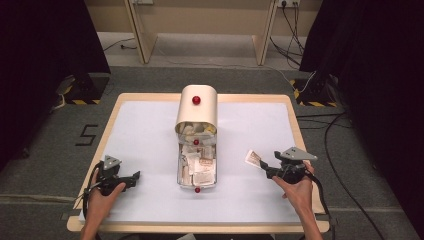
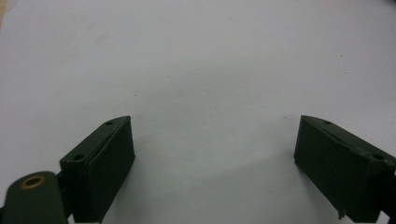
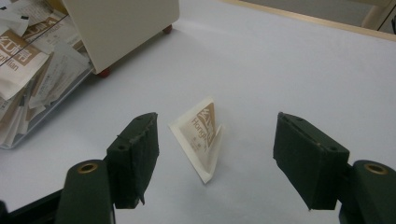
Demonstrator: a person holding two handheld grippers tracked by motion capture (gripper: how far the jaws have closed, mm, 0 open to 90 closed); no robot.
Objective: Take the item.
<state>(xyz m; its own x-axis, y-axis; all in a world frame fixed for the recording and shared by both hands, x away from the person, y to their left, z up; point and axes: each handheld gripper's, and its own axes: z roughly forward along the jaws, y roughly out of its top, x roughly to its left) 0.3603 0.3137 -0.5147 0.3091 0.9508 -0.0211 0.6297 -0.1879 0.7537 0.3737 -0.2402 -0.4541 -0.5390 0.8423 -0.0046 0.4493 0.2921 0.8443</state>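
A cream box [image 1: 197,107] with a rounded top and a red knob stands at the table's middle. Its clear drawer [image 1: 197,172] is pulled out toward me and holds several white and brown sachets [image 3: 18,60]. One white sachet with brown print [image 3: 201,135] sits bent on the white table cover, right of the drawer [image 1: 254,159]. My right gripper [image 3: 215,119] is open, and the sachet lies between its jaws without touching either pad. In the high view the right gripper [image 1: 265,167] points left at the sachet. My left gripper [image 1: 131,178] rests open at the front left, with nothing between its jaws [image 2: 215,120].
The white cover [image 1: 150,135] spans the wooden table [image 1: 295,125]. Dark curtains hang on both sides, cables run over the floor at the right, and a wooden frame stands behind the table.
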